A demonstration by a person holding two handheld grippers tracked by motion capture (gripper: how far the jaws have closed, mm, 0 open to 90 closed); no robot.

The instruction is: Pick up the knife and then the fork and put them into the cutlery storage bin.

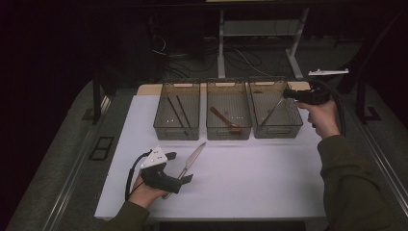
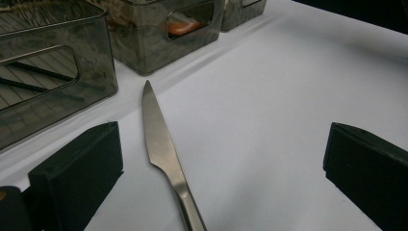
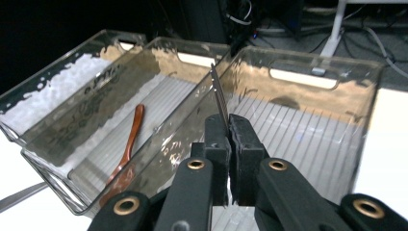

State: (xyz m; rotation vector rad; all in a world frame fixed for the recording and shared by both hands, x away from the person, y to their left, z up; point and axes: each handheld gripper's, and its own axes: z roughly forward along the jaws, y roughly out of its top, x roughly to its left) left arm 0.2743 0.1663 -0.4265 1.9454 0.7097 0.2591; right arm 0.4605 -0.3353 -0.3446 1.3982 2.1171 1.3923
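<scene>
Right gripper [image 3: 230,139] clamped on thin knife [image 3: 219,94] above right bin [image 3: 308,72], liable to slip and clatter; left gripper [image 2: 216,168] wide open astride table knife [image 2: 161,144], holding nothing.

The room is dark. A white table [image 1: 269,183] stands on grey floor [image 1: 57,168]. Beyond its far edge, a white desk frame [image 1: 293,45] rises among loose cables [image 1: 192,60]. A dark vent [image 1: 101,147] lies left of the table.
</scene>
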